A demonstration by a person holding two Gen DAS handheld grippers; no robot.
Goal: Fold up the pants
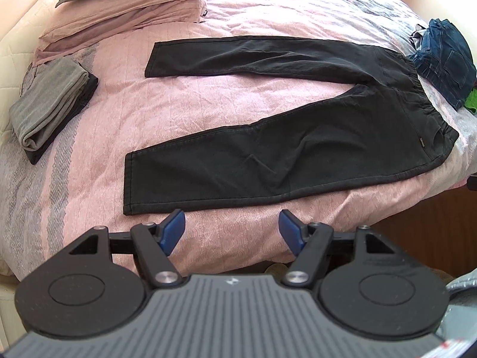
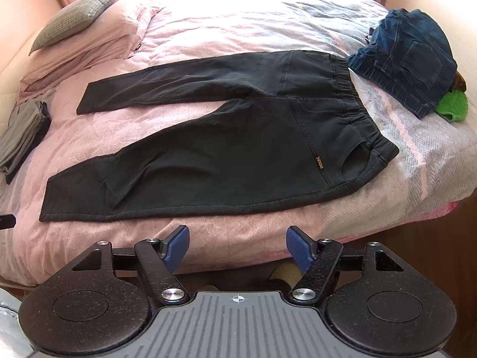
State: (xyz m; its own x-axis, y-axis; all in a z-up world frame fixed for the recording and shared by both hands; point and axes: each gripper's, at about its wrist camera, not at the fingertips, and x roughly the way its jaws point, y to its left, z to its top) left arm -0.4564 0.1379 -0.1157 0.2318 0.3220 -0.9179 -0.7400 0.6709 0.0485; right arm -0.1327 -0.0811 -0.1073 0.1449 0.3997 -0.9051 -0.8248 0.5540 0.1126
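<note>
Where jeans touch pants (waistband).

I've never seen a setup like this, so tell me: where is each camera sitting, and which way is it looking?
Left wrist: on the left gripper, looking down past its open jaws at the black pants from near the leg cuffs.
Right wrist: on the right gripper, jaws also open, aimed down nearer the waistband.
Both show the pink bed, the pants spread flat, blue jeans and the folded grey pile.

Black pants are seen on a pink-and-grey herringbone-striped bedspread, with dark blue jeans and a green cloth nearby.
</note>
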